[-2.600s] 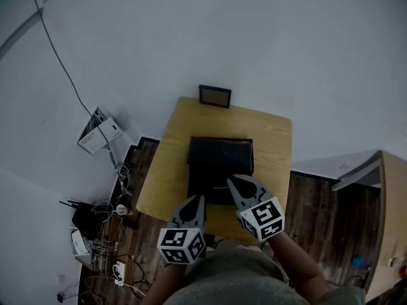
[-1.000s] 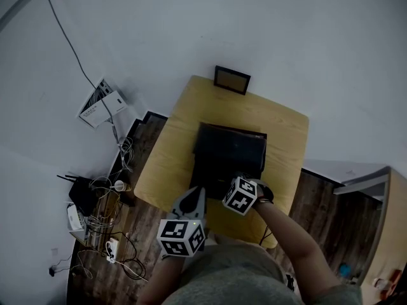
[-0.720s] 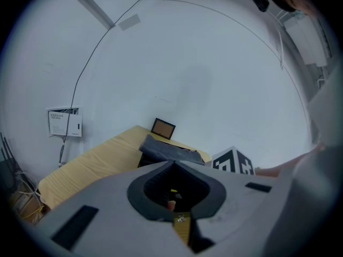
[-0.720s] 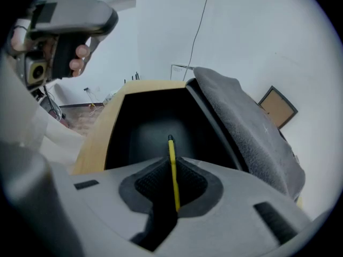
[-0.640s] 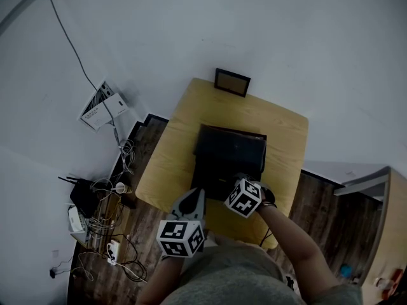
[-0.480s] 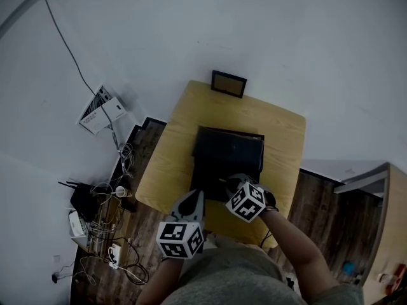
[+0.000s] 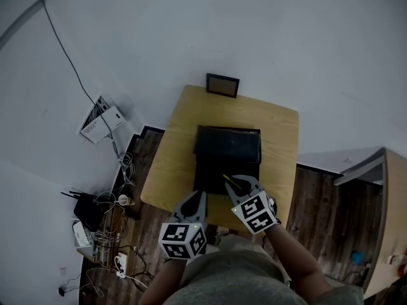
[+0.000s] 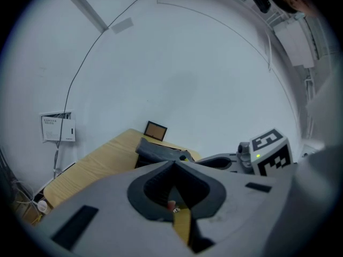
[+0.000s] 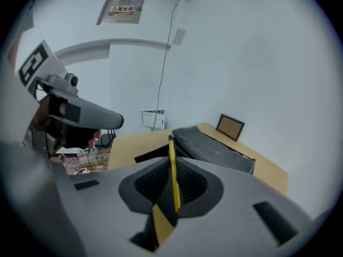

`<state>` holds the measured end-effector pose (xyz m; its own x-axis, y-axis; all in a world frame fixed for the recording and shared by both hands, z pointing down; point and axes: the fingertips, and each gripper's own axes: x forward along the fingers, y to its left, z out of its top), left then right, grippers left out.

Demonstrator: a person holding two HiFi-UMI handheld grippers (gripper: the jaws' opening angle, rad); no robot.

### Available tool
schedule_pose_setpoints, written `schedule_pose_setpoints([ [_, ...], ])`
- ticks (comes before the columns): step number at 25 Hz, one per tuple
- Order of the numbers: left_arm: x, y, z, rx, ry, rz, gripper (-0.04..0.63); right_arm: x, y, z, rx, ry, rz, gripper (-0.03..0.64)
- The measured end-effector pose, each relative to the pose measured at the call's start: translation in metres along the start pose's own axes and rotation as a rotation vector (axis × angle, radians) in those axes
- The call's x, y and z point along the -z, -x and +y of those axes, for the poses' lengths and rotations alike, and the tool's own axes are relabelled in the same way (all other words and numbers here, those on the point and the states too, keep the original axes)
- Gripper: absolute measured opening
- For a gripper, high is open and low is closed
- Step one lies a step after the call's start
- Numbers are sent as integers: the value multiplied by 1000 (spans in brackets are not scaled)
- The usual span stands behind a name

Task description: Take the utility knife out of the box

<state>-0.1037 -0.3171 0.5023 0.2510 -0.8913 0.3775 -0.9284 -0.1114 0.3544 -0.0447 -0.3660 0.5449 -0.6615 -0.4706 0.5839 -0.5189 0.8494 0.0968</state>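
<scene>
The black box (image 7: 227,149) lies open on the wooden table (image 7: 175,151). My right gripper (image 7: 239,183) hangs over the box's near edge, shut on the yellow utility knife (image 7: 229,181). In the right gripper view the knife (image 9: 172,171) stands as a thin yellow strip, edge-on between the jaws of the right gripper (image 9: 170,160), with the box (image 9: 213,148) beyond. My left gripper (image 7: 196,200) is at the table's near edge, left of the box, shut and empty. The left gripper view shows that left gripper (image 8: 174,164), the box (image 8: 159,152) and the right gripper (image 8: 230,161) beside it.
A small framed panel (image 7: 222,84) leans on the wall at the table's far edge. Left of the table, cables and small devices (image 7: 102,216) lie on the dark floor, and a white holder with papers (image 7: 100,124) hangs on the wall. A wooden cabinet (image 7: 389,215) stands at the right.
The right gripper dipped nose-down into the box, then came up and back toward me with the yellow knife in its jaws. The left gripper has barely moved.
</scene>
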Motion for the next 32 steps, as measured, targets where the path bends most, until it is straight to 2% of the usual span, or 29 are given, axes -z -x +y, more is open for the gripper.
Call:
schedule_pose_setpoints([
  [6, -2, 32, -8, 37, -14, -17, 3, -23, 42, 26, 75, -105, -125, 37],
  [16, 14, 92, -23, 91, -21, -39, 3, -36, 114, 82, 164, -184, -261, 37],
  [32, 62, 196, -50, 101, -21, -66, 3, -14, 197, 178, 193, -177, -349, 37],
])
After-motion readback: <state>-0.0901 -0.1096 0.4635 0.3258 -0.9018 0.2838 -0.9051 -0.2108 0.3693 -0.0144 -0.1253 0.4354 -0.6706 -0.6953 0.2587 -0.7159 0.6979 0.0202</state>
